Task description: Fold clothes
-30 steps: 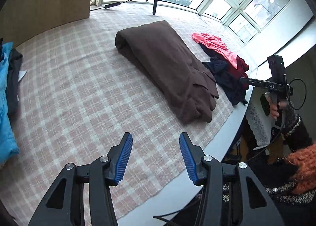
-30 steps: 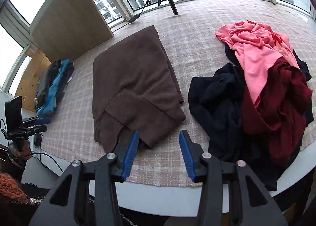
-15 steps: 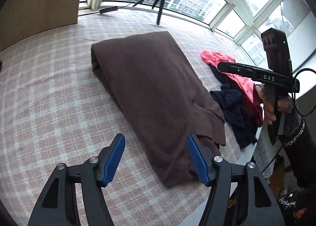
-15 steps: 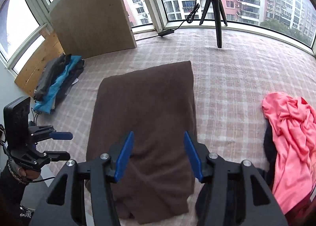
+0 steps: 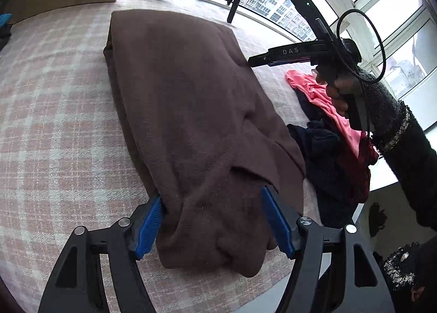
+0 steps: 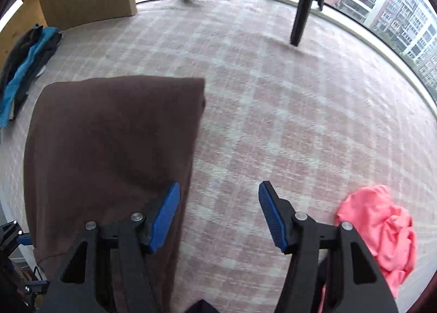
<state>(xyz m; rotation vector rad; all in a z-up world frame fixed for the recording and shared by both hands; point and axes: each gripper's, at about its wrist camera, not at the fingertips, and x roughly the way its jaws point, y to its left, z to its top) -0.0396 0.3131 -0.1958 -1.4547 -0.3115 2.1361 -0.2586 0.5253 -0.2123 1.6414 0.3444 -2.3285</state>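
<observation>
Left tongs (image 5: 213, 216) opening, jaws astride the near end of the folded brown garment (image 5: 185, 111) on the checked worktop (image 5: 54, 121), right tongs (image 6: 218, 214) wide, empty, pink garment (image 6: 382, 233) at four o'clock, tripod (image 6: 300, 12) at one o'clock

**Both grippers closed in on brown garment; jaws wider**

Left gripper (image 5: 215, 217): formerly over bare plaid cover short of the brown garment (image 5: 191, 111); now down at its near end, blue pads to either side of the bunched cloth, left pad touching it, right pad's contact not clear. Jaws opening, wider than a second ago.

Right gripper (image 6: 218, 217): formerly at the surface's near edge facing garment and clothes pile; now swung further in over the plaid cover (image 6: 273, 121), left pad above the garment's right edge, right pad over bare cover. Jaws wider, nothing between them but cover. Pink garment (image 6: 382, 233) now at lower right of view.

Right hand (image 5: 338, 89) now seen close above the pile in left view.
</observation>
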